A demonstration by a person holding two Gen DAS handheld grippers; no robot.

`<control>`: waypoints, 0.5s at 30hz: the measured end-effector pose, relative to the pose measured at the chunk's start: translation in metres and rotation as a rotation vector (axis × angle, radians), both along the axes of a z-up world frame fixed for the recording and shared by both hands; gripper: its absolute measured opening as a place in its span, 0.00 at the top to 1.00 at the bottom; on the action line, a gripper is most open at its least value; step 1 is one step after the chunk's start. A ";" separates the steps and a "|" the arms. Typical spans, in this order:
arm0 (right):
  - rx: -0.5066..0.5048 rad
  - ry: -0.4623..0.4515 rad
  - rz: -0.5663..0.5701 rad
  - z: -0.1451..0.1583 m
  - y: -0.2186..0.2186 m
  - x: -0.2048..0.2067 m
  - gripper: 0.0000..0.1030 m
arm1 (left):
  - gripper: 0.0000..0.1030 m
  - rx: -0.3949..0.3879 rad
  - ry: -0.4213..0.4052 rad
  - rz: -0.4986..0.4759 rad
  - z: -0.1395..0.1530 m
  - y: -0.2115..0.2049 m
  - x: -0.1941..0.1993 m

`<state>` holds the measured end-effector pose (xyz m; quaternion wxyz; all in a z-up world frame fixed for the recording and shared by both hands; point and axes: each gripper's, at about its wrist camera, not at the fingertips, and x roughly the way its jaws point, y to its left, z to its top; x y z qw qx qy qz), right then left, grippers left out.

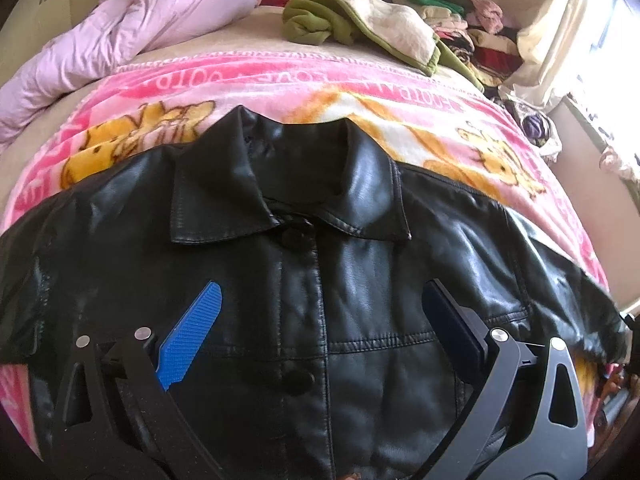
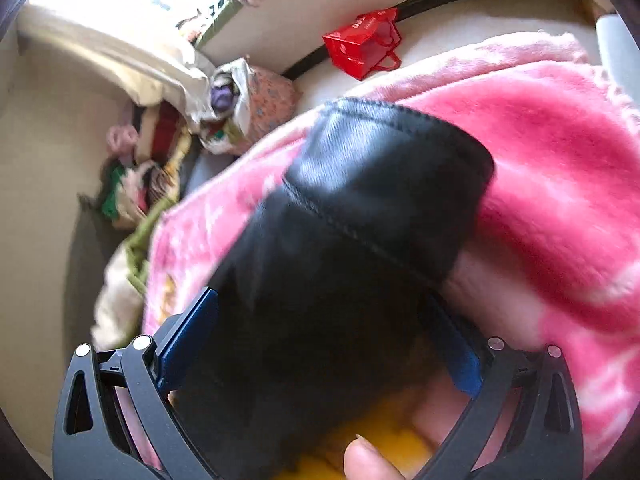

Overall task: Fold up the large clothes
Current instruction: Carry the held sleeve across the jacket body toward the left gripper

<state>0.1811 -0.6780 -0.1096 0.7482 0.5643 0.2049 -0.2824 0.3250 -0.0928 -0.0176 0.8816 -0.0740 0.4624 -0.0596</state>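
Jacket: a black leather jacket (image 1: 320, 280) lies buttoned, front up, collar away from the camera, on a pink cartoon-print blanket (image 1: 360, 92) covering the bed.
Left gripper (image 1: 320, 320): fingers spread wide above the jacket's chest, holding nothing.
Right gripper (image 2: 320, 340): fingers wide apart on either side of the jacket's sleeve (image 2: 360, 208); whether they touch it is unclear.
Fingertip (image 2: 372, 460): a person's, below the sleeve.
Behind: green-and-cream garment (image 1: 360, 28), lilac quilt (image 1: 140, 28).

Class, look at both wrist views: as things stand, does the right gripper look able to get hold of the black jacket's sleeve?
Probably yes. The right gripper is open and the jacket sleeve already lies between its spread fingers on the pink blanket, with nothing across it. A fingertip shows at the bottom edge, clear of the jaws.
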 end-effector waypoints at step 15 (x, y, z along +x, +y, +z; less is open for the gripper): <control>-0.391 -0.279 0.338 0.136 0.053 0.041 0.92 | 0.08 -0.071 -0.039 0.012 0.042 0.030 -0.015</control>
